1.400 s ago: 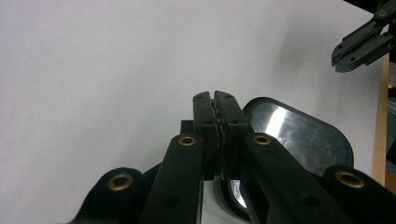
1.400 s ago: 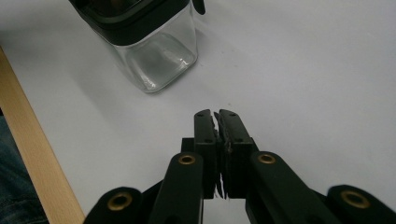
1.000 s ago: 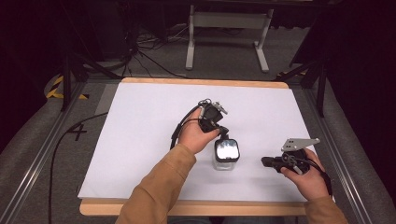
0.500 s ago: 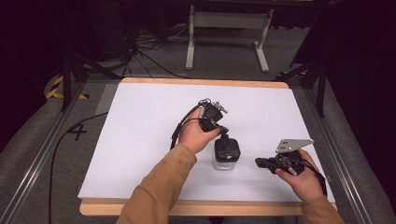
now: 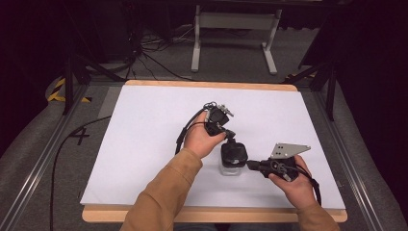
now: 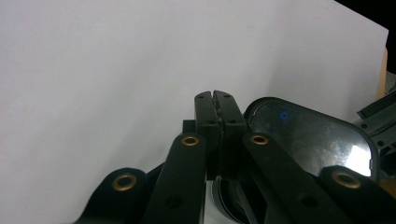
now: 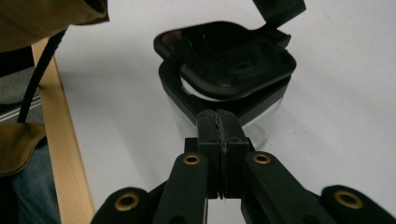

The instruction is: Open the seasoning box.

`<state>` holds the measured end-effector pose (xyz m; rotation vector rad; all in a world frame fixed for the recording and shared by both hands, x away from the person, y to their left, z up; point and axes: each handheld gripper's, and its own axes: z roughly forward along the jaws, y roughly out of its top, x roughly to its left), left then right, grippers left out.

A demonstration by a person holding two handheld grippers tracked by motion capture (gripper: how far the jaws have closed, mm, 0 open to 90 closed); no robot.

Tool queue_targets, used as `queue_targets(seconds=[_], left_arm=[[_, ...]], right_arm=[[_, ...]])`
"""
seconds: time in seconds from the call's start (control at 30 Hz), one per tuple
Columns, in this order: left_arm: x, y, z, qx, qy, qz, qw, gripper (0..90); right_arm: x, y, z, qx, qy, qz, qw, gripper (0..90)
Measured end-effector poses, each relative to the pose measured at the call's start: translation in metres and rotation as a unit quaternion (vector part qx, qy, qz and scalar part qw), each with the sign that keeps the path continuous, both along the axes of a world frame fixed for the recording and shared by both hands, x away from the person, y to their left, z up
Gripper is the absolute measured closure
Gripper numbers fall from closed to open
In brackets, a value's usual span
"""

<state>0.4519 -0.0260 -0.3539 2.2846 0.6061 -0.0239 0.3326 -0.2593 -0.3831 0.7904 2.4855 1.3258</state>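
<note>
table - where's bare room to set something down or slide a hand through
The white table is bare left of the left gripper, and along the far edge. It is crowded near the front right, where the clear black-lidded container sits between the left gripper and right gripper.

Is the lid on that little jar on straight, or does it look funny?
It looks crooked. In the right gripper view the black lid sits tilted on the clear jar, raised at one edge instead of lying flat. The right tool, shut, is at the jar's rim. Nothing is spilled on the white table.
</note>
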Motion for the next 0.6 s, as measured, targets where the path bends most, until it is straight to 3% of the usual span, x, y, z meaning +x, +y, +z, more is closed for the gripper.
queue_targets(seconds=[0.13, 0.3, 0.47, 0.6], left_arm=[[-0.006, 0.005, 0.006, -0.01, -0.019, 0.015, 0.9997, 88.1], [-0.022, 0.015, 0.02, -0.006, -0.032, 0.006, 0.9994, 88.1], [-0.056, 0.03, 0.036, -0.014, -0.04, -0.024, 0.9988, 89.0], [-0.073, 0.033, 0.037, -0.019, -0.042, -0.036, 0.9983, 89.0]], right_arm=[[0.001, 0.0, 0.0, 0.005, -0.004, -0.003, 1.0, 90.0], [0.001, 0.001, 0.002, 0.005, -0.007, -0.002, 1.0, 90.0], [0.001, -0.001, 0.006, 0.013, -0.014, -0.008, 0.9998, 90.0], [0.001, 0.0, 0.007, 0.015, -0.019, -0.01, 0.9997, 90.0]])
